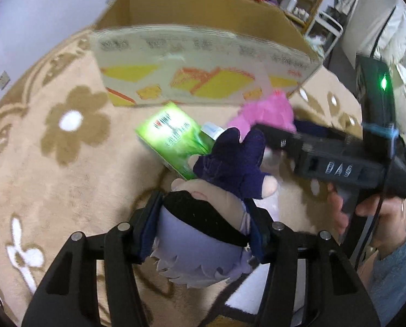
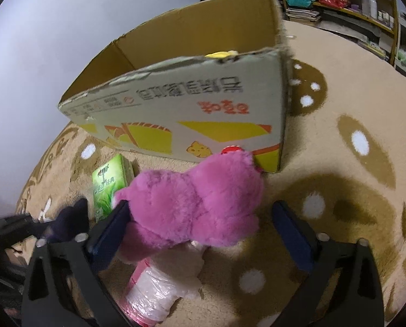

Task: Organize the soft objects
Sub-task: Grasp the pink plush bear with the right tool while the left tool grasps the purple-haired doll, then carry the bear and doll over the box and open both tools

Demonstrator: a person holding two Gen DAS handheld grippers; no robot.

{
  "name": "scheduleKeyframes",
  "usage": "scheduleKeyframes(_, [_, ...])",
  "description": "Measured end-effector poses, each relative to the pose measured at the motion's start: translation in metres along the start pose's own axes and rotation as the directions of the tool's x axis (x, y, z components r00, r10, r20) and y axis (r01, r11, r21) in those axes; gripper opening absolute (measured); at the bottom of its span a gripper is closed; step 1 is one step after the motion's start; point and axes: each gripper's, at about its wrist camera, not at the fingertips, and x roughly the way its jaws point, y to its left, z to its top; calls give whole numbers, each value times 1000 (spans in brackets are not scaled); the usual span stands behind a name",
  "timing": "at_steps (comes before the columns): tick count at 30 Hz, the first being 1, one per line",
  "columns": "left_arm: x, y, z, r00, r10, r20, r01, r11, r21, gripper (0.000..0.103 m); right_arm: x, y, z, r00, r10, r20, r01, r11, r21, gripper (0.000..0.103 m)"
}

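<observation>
Left gripper (image 1: pixel 203 226) clamped on plush doll (image 1: pixel 203 234) — lavender head between the pads, dark-blue body sticking out forward. Right gripper (image 2: pixel 203 226) spread wide around pink plush (image 2: pixel 200 204): left pad touching fur, right pad well apart from it. Ahead of both — green tissue pack (image 2: pixel 111 188) on beige carpet (image 2: pixel 339 190), open cardboard box (image 2: pixel 203 109) just beyond.
</observation>
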Motion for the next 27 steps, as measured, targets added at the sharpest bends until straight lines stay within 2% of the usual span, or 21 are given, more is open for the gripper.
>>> scheduleKeyframes(2, [-8, 10, 2, 1000, 17, 23, -16, 1000, -19, 55, 3, 5, -1, 1000, -2, -12, 2, 1000, -14, 89])
scheduleKeyframes(12, [-28, 24, 14, 989, 85, 118, -80, 996, -51, 55, -19, 8, -3, 999, -12, 48, 13, 1000, -18, 80])
scheduleKeyframes(20, [-46, 34, 24, 976, 122, 179, -109, 991, -81, 55, -60, 8, -9, 991, 1, 134, -1, 1000, -2, 78])
scheduleKeyframes(27, [-67, 42, 30, 953, 171, 249, -150, 984, -100, 55, -104, 12, -10, 971, -3, 237, 5, 1000, -6, 78])
